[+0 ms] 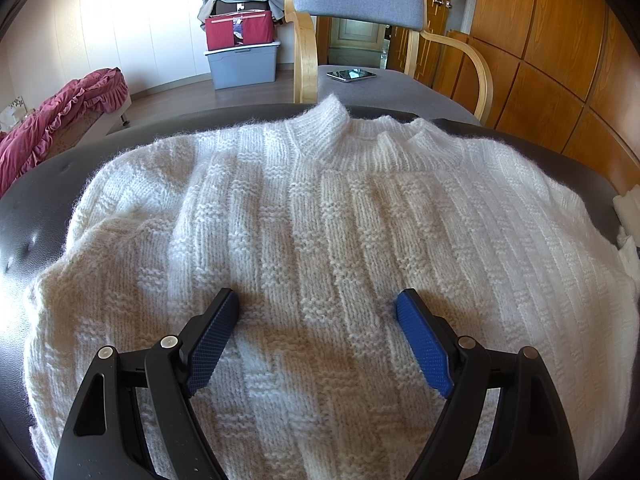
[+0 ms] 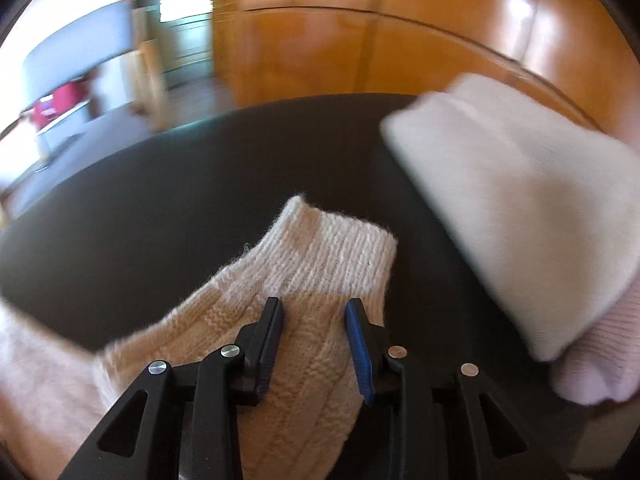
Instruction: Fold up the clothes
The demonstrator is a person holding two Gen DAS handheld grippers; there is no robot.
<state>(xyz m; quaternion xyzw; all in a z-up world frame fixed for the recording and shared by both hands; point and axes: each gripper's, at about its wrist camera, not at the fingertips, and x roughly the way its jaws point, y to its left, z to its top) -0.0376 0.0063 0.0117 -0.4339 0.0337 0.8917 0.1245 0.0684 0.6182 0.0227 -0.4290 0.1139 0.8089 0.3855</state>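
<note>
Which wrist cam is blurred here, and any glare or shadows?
Left wrist view: sharp; knit of the white sweater crisp, soft shadows under the left gripper fingertips, fisheye bending the wooden wardrobe. Right wrist view: motion-smeared background and folded white garment; sleeve cuff near the right gripper fairly sharp; glare patches on the wood.

The sweater point(image 1: 320, 240) lies flat on the table point(image 1: 36, 208), its neck point(image 1: 340, 136) at the far edge. Behind the table stands a chair point(image 1: 360, 0), with a phone point(image 1: 351, 75) on its seat. Left of the chair, far back, a bag point(image 1: 239, 32) sits on a box point(image 1: 242, 65). A blanket point(image 1: 52, 120) lies left of the table. A sleeve point(image 2: 312, 304) lies on the table too, and right of the sleeve is a folded pile point(image 2: 516, 216).
</note>
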